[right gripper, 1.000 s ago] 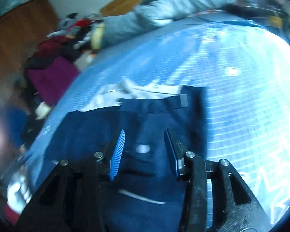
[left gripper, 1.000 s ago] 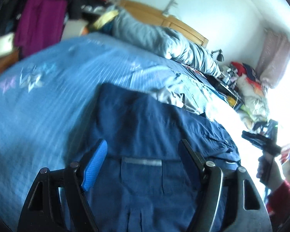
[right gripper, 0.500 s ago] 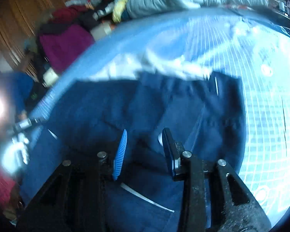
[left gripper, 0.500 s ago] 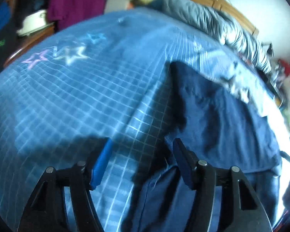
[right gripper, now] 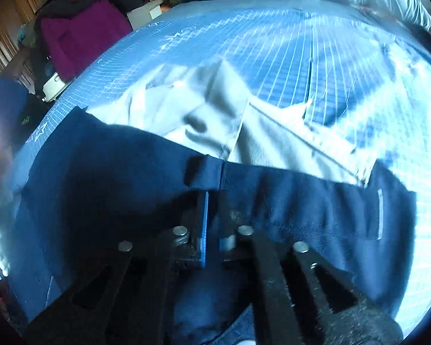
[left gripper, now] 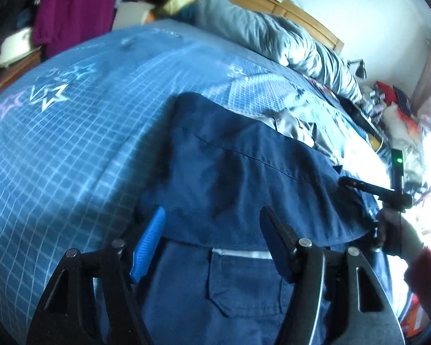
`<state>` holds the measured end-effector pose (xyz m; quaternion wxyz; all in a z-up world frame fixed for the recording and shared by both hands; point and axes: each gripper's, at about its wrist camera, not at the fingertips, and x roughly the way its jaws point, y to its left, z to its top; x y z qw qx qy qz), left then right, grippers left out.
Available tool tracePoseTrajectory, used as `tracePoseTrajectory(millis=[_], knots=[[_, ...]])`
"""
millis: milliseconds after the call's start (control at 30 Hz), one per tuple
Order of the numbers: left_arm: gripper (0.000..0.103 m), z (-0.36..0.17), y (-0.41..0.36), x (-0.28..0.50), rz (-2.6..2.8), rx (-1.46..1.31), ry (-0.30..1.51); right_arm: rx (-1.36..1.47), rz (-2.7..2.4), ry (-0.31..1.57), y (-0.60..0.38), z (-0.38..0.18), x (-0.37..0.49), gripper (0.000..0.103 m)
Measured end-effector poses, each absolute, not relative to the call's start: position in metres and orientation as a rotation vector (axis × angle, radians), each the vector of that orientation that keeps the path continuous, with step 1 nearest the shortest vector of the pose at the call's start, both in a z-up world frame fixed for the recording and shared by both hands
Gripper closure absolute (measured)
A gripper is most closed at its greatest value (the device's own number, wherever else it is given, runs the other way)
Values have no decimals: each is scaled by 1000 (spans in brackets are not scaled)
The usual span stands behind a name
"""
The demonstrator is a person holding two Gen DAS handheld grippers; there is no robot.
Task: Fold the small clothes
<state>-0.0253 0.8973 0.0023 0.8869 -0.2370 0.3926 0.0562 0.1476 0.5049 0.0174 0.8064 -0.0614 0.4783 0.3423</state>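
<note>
At lower centre, the right hand-held gripper pinches the navy garment; the left hand-held gripper gapes empty. Thin grip: fold may slip.

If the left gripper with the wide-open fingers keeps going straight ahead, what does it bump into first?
Most likely the folded dark blue garment. The left gripper points right over it, open, so the cloth comes first, though how far above it the gripper hangs is unclear.

One navy garment, one pale garment, two grippers.
</note>
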Motion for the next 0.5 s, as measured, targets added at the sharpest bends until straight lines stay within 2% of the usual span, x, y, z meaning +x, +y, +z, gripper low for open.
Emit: tracePoseTrajectory(millis=[133,267,333,433,500], knots=[[32,9,909,-50,132,-544,778,-84,786,929,485,46,122,93],[29,20,917,-79,123,-524,764,-67,760,948,449,29,89,93],[28,19,926,-94,129,-527,773,-87,751,995,436,7,79,98],[28,10,946,-125,138,-639,782,-23,737,972,420,19,73,102],[28,6,960,-147,139,-733,762,-39,703,972,415,33,61,87]])
